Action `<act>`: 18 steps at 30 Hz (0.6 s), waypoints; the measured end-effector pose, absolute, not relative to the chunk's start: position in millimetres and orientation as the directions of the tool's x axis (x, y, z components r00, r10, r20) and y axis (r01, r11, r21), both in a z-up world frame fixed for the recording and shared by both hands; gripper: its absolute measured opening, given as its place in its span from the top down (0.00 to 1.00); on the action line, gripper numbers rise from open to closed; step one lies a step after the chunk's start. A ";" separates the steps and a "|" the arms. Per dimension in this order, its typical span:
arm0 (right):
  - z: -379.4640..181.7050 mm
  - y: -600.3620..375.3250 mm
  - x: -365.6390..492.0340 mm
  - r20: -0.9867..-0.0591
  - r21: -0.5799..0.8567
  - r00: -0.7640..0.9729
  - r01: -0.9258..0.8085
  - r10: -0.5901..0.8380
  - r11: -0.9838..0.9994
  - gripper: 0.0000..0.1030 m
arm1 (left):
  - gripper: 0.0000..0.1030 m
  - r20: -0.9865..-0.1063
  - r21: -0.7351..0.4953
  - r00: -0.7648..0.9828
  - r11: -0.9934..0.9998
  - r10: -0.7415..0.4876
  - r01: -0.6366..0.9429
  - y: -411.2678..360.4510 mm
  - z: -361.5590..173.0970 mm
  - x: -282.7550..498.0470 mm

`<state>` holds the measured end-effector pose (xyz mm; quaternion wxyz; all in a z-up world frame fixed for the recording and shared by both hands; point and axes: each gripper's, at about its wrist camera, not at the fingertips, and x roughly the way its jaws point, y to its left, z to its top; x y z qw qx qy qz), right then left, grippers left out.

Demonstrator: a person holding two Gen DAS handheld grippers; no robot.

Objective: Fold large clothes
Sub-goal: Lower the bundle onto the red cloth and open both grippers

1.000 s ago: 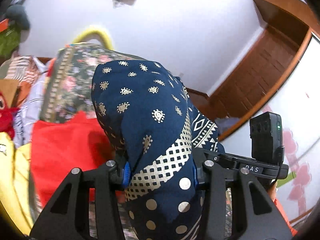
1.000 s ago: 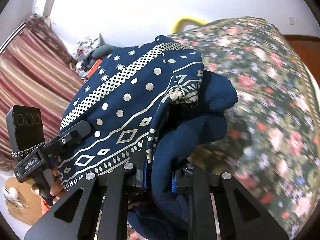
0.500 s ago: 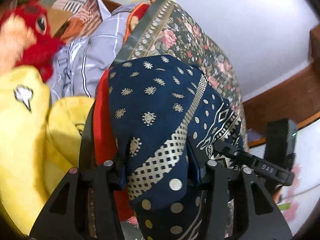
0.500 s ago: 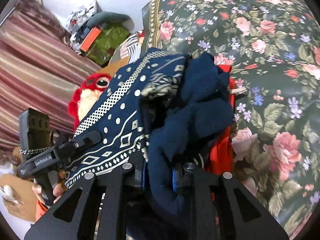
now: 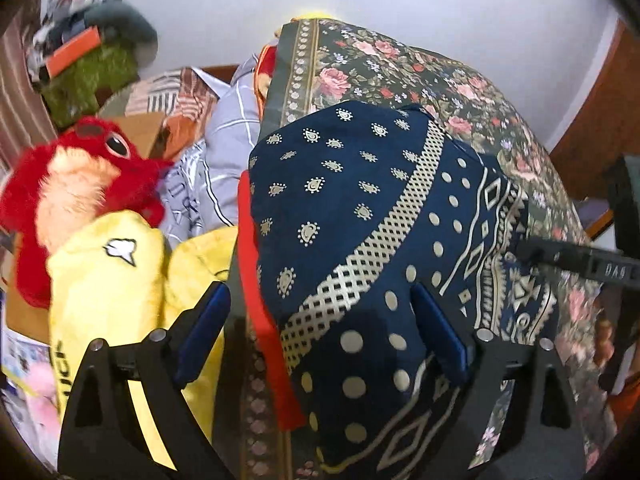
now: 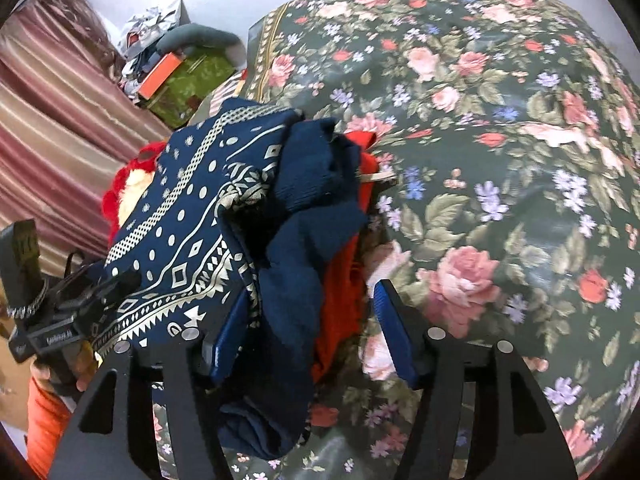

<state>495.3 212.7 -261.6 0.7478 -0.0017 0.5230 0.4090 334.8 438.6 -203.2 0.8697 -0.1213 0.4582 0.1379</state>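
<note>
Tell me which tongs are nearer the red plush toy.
Left. The left tongs sit open beside the red plush toy, with the yellow plush between. The right tongs are across the navy garment.

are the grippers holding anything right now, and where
Nothing is held: the left gripper and right gripper both stand open around the navy patterned cloth.
</note>
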 end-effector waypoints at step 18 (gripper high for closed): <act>-222.5 236.1 405.7 -0.823 0.230 0.204 -0.733 0.530 0.640 0.46 | 0.10 -0.860 0.055 0.473 0.956 0.192 -0.289 369.6 -195.7 265.6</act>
